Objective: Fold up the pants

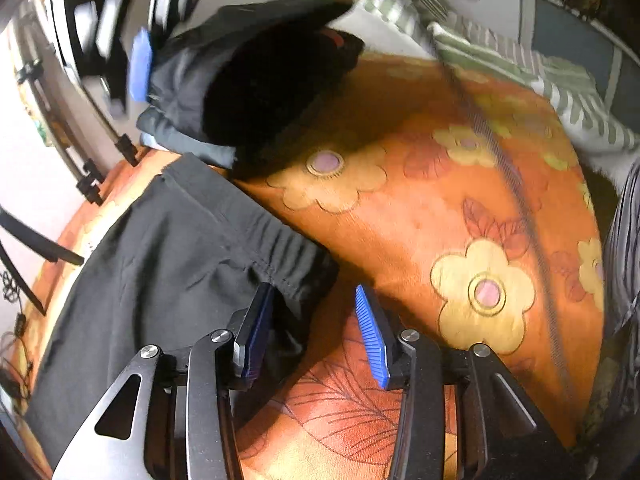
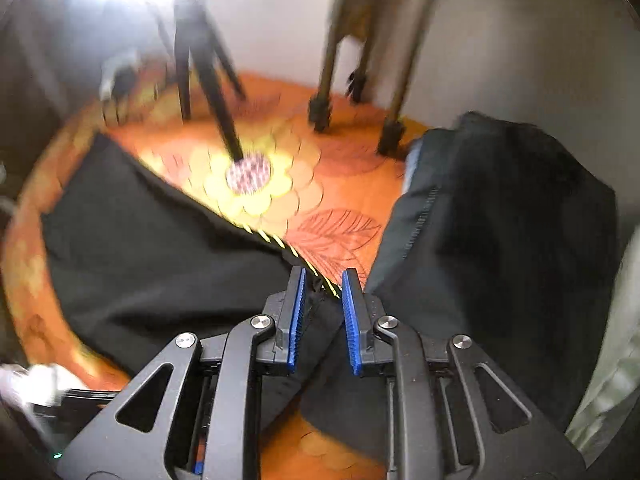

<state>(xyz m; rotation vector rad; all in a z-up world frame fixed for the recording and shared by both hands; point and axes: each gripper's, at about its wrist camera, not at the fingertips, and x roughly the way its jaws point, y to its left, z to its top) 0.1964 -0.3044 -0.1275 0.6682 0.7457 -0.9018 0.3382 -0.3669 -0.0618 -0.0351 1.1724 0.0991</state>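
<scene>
The black pants [image 1: 160, 248] lie flat at lower left of the left wrist view on the orange flowered cover [image 1: 440, 208], gathered waistband beside the left gripper [image 1: 314, 332], jaws wide. One dark folded pile [image 1: 248, 92] sits upper centre. The right gripper [image 2: 323, 316] stands narrow, fabric between, pads clear

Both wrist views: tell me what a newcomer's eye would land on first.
The orange flowered blanket fills both views. Black pants lie spread across it, waistband toward the left gripper, whose blue pads stand open around the waistband's corner. A pile of dark clothes sits at right beyond the right gripper.
</scene>
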